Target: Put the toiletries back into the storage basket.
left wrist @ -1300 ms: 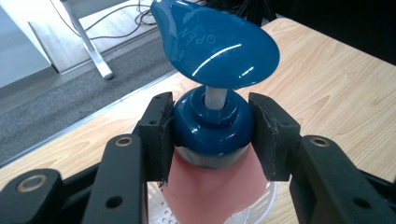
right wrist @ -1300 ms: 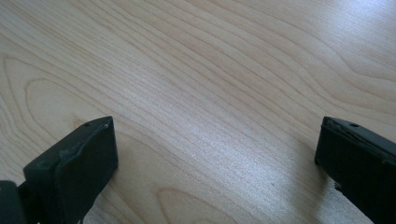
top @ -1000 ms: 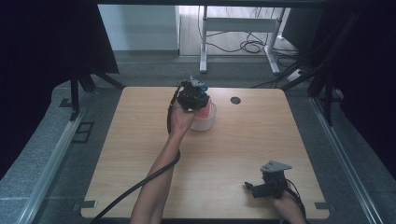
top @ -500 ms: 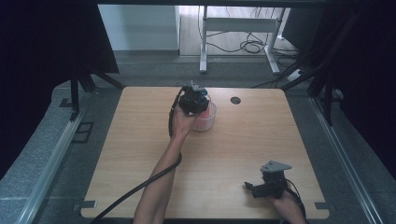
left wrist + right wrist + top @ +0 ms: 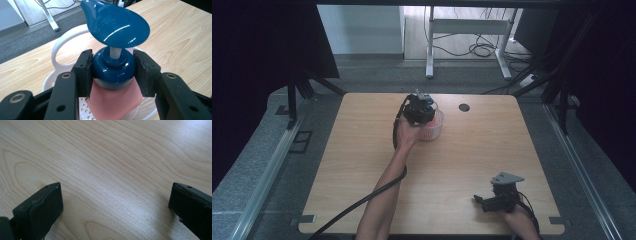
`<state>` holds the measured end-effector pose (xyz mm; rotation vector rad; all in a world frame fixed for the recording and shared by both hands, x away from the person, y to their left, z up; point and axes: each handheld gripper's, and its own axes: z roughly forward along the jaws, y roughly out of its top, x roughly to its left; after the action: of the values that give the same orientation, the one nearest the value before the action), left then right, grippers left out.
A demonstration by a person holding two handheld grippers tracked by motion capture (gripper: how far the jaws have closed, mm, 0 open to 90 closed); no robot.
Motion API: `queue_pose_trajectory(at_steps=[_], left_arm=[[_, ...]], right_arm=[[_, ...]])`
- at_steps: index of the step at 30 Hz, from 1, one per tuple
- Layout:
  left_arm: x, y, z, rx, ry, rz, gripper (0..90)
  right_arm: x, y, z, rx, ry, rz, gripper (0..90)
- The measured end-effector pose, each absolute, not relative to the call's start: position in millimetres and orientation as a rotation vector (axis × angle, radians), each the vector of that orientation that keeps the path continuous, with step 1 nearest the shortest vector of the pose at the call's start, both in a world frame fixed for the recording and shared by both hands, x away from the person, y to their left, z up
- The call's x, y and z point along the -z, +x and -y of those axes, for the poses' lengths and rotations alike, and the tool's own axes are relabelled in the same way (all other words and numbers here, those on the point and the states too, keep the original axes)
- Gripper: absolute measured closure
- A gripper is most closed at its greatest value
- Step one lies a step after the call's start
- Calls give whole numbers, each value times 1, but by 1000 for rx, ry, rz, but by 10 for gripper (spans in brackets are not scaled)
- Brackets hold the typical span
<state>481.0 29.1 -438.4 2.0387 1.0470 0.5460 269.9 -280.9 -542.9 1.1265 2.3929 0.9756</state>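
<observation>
A pump bottle with a glossy blue pump head (image 5: pixel 117 27) and a pink body (image 5: pixel 112 102) stands in a white basket (image 5: pixel 60 47) that has a looped handle. My left gripper (image 5: pixel 113 67) is shut on the bottle's blue collar, one pad on each side. In the high view the left gripper (image 5: pixel 421 107) sits over the basket (image 5: pixel 435 129) at the table's far middle. My right gripper (image 5: pixel 480 201) rests low near the front right corner. Its jaws stand wide apart, with bare wood between them in the right gripper view (image 5: pixel 115 195).
The wooden table (image 5: pixel 362 165) has a round cable hole (image 5: pixel 464 107) at the back, right of the basket. The left gripper's black cable (image 5: pixel 362 205) trails along the forearm to the front edge. Black frames and curtains flank the table.
The left gripper with the bottle has shifted slightly nearer and lower over the basket. The right gripper has stayed put.
</observation>
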Motion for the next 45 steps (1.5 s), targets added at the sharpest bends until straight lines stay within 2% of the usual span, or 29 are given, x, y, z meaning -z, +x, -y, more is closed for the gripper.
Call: queue_pose_trajectory(at_steps=[13,25,32,37,45], left_arm=[[441,485,-36,-474,2024,-1103,521],[440,485,-38,-481,2013,-1108,497],[439,484,-41,-479,1994,-1102,414],[435,484,-44,-460,1970,-1097,291],[429,480,-47,-457,1969,-1056,165]], right_arm=[[543,270,280,-974,1119,-2394,0],[543,270,280,-974,1120,-2395,0],[543,271,280,-976,1120,-2395,0],[543,270,280,-976,1122,-2394,0],[543,270,280,-977,1124,-2395,0]])
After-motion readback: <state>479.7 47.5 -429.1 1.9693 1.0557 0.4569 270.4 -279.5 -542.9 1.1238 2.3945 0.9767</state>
